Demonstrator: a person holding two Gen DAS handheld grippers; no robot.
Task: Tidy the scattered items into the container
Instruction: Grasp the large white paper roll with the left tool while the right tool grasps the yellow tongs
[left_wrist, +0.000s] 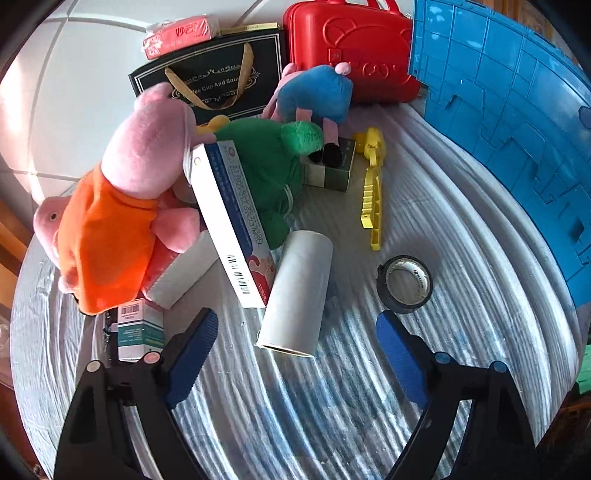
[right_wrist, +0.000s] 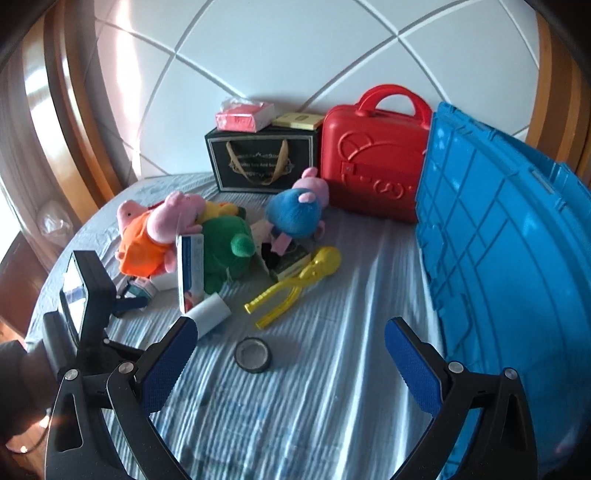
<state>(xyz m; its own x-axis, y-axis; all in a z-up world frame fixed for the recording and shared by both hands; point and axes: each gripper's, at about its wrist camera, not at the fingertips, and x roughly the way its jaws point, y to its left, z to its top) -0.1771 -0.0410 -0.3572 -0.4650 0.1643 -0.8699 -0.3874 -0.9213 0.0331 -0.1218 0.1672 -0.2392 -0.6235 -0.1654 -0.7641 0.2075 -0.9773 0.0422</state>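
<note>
**tidy_tom:** Going left to right across the bed sheet (right_wrist: 332, 406). Far left is the pig plush in the orange dress (left_wrist: 107, 236), lying on a small teal-and-white box (left_wrist: 138, 332). It looks soft and light, so I'd pinch the body, not a limb. Leaning against it is a long white-and-blue carton (left_wrist: 232, 225), tilted, with the green plush (left_wrist: 269, 166) behind.

**bin_there:** And the white tube (left_wrist: 295, 291)? It's right ahead of the left gripper (left_wrist: 295, 332).

**tidy_tom:** Yep, lying on its side, open end toward the camera. Probably thin cardboard or plastic: light, smooth, could roll or crush. I'd take it across the middle, gently. That gripper's jaws stand wide apart, nothing between the pads.

**bin_there:** Further right?

**tidy_tom:** The blue-bodied pig plush (right_wrist: 295, 210), yellow plastic tongs (right_wrist: 295, 284) that look stiff and awkwardly long, then the black tape roll (right_wrist: 253, 354), flat on the sheet. It's rigid, so grab it across the rim. The right gripper (right_wrist: 291, 354) hovers near it, jaws also apart and empty.

**bin_there:** Container?

**tidy_tom:** The blue crate (right_wrist: 498, 258) at the far right, beside the red case (right_wrist: 373, 166). Everything's still outside it.
</note>
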